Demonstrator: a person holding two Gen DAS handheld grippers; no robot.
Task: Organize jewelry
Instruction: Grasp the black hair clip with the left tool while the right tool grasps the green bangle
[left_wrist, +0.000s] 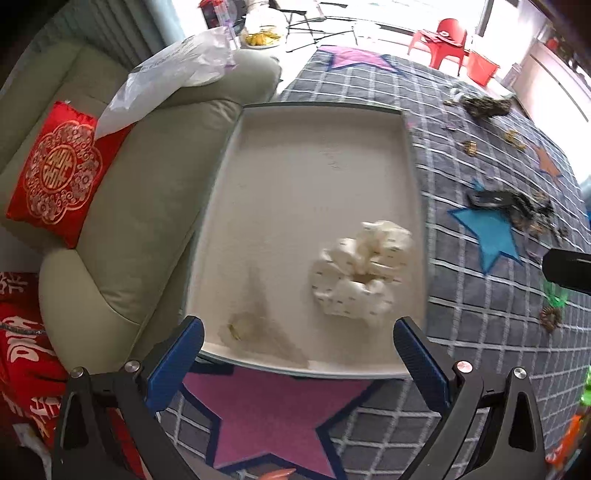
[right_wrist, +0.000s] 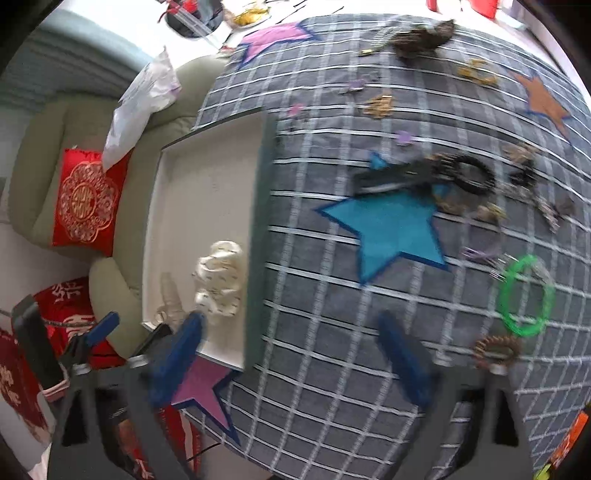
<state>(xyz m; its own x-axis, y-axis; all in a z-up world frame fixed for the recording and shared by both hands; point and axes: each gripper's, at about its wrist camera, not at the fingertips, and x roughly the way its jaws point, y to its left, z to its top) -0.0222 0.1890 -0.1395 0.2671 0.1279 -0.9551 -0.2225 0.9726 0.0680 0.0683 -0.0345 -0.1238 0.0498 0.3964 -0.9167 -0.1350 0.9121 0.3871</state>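
Tray (left_wrist: 295, 155) mostly bare (scrunchie (left_wrist: 364, 267) near its right wall); jewelry (right_wrist: 424, 173) crowds the cloth (right_wrist: 332, 332).

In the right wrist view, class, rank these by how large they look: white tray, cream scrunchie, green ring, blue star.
1. White tray
2. Blue star
3. Cream scrunchie
4. Green ring

Scrunchie and ring look close; fisheye makes it unsure.

A cream scrunchie (left_wrist: 364, 271) lies in the white tray (left_wrist: 295, 155); a green ring (right_wrist: 526, 295) and dark hair accessories (right_wrist: 436, 177) lie scattered on the checked cloth (right_wrist: 332, 332).
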